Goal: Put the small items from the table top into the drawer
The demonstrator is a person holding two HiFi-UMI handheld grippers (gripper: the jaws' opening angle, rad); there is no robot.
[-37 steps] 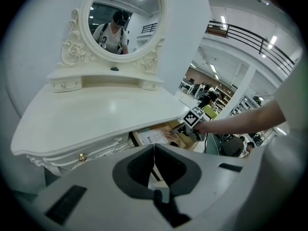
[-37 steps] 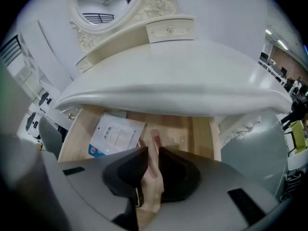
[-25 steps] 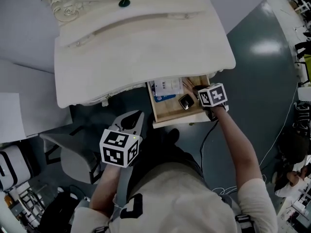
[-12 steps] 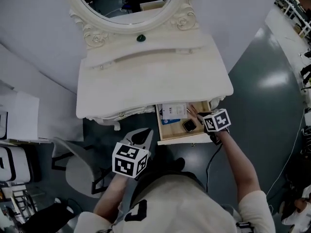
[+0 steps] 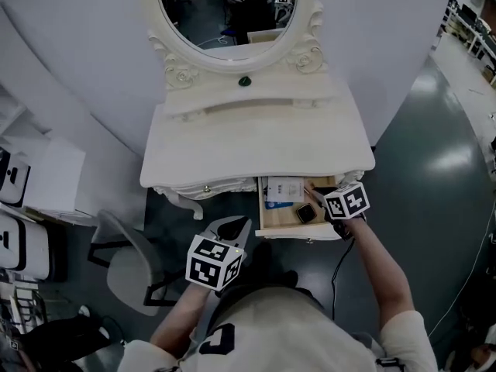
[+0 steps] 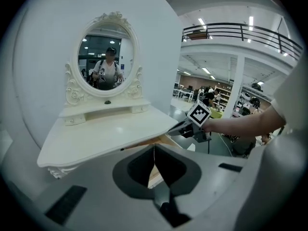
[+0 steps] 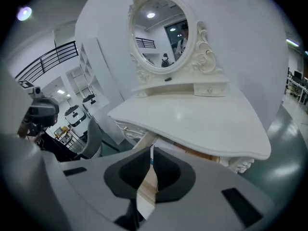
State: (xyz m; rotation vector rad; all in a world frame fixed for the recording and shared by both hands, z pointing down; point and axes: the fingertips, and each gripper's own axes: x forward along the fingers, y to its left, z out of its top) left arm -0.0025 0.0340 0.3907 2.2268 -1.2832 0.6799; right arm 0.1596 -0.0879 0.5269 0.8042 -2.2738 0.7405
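Overhead, drawer (image 5: 280, 218) holds perhaps watch (image 5: 304, 213); gripper views: left hand-held gripper (image 6: 154, 150) closed, right hand-held gripper (image 7: 151, 153) just closing, both empty.

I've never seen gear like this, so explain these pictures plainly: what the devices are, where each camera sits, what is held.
No robot here: a person holds hand-operated tongs in each hand, each carrying a marker cube. One picture comes from a camera on the person's head, looking down; the other two from cameras riding on the tongs. The left tongs are shut and empty. The right tongs have just been closing, with nothing between them, beside the open drawer of a white dressing table with an oval mirror. The table top looks bare; a watch and a white-and-blue packet lie in the drawer.
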